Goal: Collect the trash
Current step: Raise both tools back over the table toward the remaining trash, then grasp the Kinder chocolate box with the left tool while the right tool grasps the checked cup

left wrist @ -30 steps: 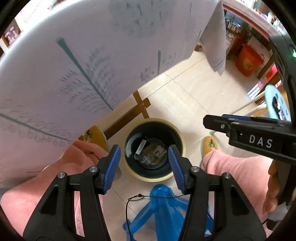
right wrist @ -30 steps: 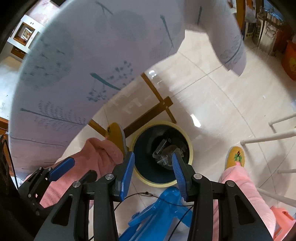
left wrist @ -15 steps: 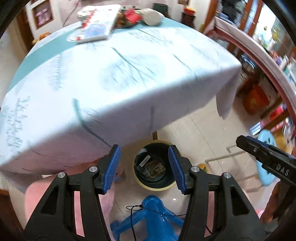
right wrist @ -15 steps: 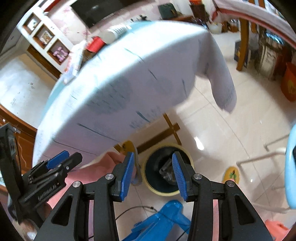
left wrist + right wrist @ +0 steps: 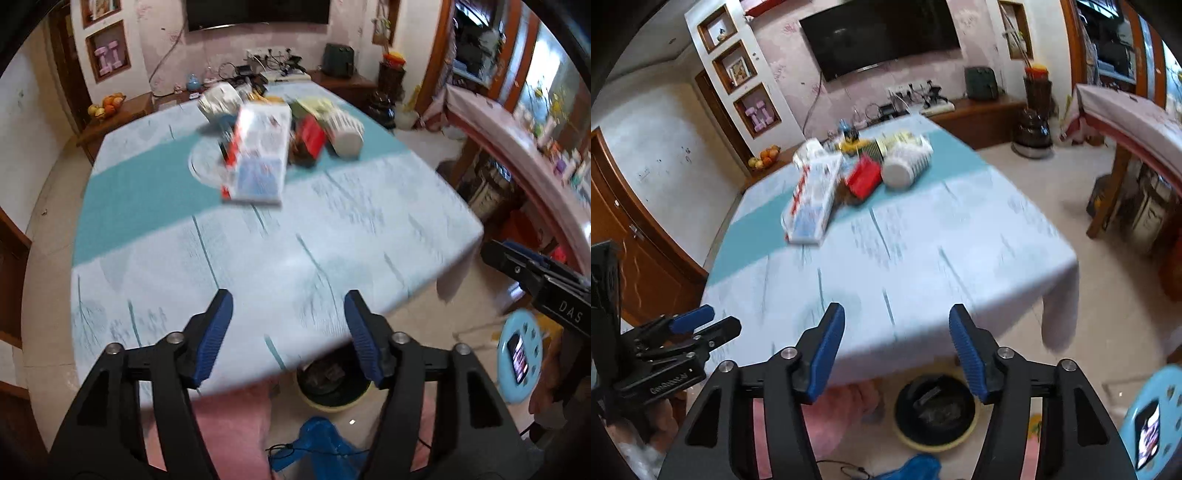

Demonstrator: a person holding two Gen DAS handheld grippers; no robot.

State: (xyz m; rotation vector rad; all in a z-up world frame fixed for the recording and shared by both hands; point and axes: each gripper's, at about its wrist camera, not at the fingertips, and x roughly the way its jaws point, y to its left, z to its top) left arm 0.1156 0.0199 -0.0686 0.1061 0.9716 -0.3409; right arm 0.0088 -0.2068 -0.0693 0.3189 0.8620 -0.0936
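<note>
The trash bin [image 5: 332, 387] [image 5: 934, 410], yellow-rimmed with a black liner and scraps inside, stands on the floor, half under the near table edge. On the far part of the blue tablecloth [image 5: 258, 266] [image 5: 905, 266] lie a white and red box [image 5: 258, 158] [image 5: 812, 195], a red packet [image 5: 312, 136] [image 5: 864, 177] and a stack of white cups [image 5: 345, 133] [image 5: 905, 166], all blurred. My left gripper [image 5: 287, 299] [image 5: 694, 325] and right gripper [image 5: 895, 310] [image 5: 535, 273] hang above the near table edge. Their jaws are opening with nothing between them.
A light blue stool [image 5: 521, 354] [image 5: 1152, 424] carrying a phone stands at the right. A blue plastic thing [image 5: 321, 435] [image 5: 919, 467] lies on the floor before the bin. A person's pink trouser leg [image 5: 229, 424] is below the table edge. A wooden sideboard [image 5: 118, 114] lines the far wall.
Both grippers have risen from just over the bin to above the table edge, so the tabletop and its items have come into view. Both pairs of jaws stand wider apart.
</note>
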